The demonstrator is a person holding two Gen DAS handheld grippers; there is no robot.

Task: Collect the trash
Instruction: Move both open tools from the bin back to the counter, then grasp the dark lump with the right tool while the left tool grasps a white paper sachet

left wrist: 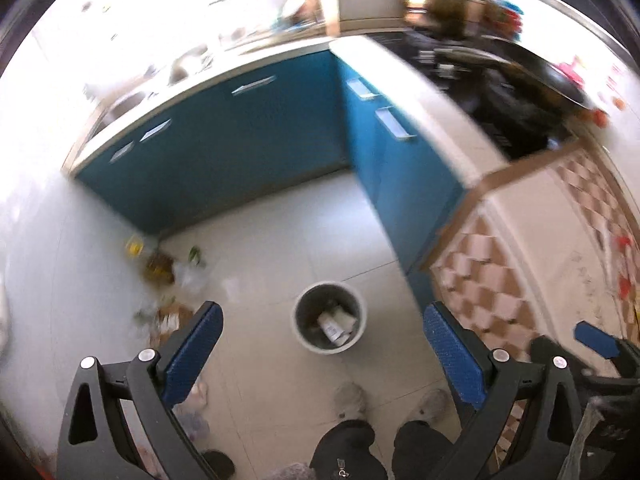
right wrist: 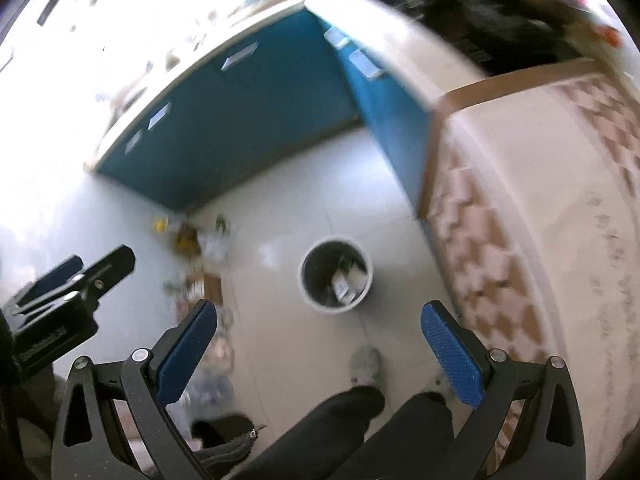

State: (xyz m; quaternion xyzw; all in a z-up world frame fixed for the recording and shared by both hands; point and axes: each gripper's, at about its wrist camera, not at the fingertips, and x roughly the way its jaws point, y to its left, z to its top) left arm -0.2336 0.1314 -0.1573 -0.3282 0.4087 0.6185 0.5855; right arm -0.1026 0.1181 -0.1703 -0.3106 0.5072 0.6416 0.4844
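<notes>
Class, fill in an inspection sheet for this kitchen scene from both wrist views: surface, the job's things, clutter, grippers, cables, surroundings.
Surface: pale tiled floor, glossy.
Job's things: round trash bin upright on the floor, paper scraps already inside; litter pile along the left wall near the cabinet corner, apart from the bin.
Clutter: more blurred wrappers on the floor nearer the person's feet.
Grippers: left gripper open, empty; right gripper open, empty; both high above the floor.
Cables: nothing seen.
Surroundings: blue cabinets in an L under a pale countertop; checkered tile wall on the right; the person's shoes behind the bin.
</notes>
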